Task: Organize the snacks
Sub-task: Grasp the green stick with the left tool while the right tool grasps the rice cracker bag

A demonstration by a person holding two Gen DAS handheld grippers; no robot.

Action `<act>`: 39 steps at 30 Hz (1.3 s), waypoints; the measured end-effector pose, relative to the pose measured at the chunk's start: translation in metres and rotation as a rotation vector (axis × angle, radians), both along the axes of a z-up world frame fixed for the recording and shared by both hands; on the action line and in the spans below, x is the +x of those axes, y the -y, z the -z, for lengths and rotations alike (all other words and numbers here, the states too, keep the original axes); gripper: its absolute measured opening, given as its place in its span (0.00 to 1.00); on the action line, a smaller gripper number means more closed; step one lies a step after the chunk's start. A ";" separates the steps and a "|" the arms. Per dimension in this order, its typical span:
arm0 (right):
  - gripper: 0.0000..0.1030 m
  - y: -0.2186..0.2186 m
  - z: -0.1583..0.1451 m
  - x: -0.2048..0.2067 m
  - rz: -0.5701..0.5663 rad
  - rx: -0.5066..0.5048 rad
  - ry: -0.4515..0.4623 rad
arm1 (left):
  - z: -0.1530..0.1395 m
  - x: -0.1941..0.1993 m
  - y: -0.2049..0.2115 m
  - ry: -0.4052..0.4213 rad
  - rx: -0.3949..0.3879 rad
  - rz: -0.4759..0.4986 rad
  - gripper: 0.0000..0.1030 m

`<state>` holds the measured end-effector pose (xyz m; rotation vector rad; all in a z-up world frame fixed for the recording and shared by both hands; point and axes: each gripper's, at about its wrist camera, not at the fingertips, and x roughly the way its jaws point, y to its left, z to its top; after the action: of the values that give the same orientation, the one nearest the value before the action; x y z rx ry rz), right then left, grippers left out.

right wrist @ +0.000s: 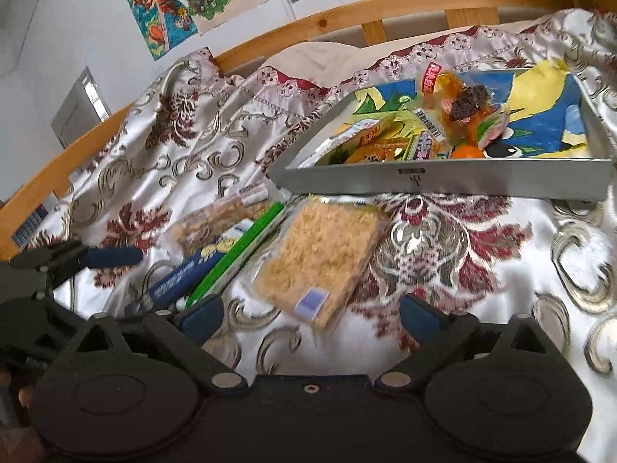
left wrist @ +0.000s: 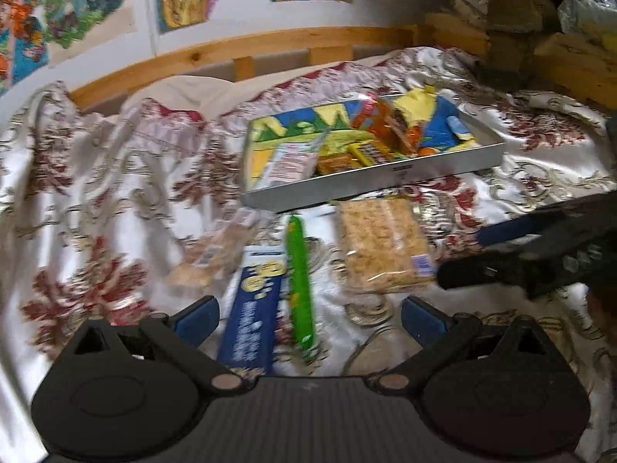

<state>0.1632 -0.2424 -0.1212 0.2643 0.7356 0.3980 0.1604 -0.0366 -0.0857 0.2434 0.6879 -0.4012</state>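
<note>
A tray [left wrist: 370, 189] sits on the bedspread [left wrist: 96, 193], with small snacks [left wrist: 385, 139] inside it. Just before the tray lie four packets in a row: a clear bag [left wrist: 216, 250] at the left, then a box [left wrist: 252, 308], a stick pack [left wrist: 299, 289] touching the box, and a cracker pack [left wrist: 381, 245] at the right. Behind the tray runs the bed rail [left wrist: 239, 48], with drawings [left wrist: 69, 4] on the wall above.

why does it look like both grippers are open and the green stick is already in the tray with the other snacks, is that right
Not quite. Both the left gripper and the right gripper are open, but the green stick is not in the tray. It lies on the bedspread in front of the tray, beside the blue box. The left wrist view shows this best.
</note>
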 end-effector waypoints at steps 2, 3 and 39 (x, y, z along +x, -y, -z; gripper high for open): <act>0.90 0.005 0.003 0.011 -0.002 0.035 -0.010 | 0.001 0.004 0.006 -0.007 -0.003 0.025 0.96; 0.88 0.008 0.006 0.017 -0.001 0.056 -0.015 | 0.001 0.006 0.009 -0.013 0.000 0.036 0.95; 0.29 0.023 0.031 0.059 -0.004 0.416 -0.162 | 0.029 0.071 0.012 -0.260 -0.005 -0.139 0.29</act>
<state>0.2218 -0.2651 -0.1520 0.6933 0.8081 0.5367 0.2317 -0.0489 -0.1146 0.1379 0.9534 -0.3040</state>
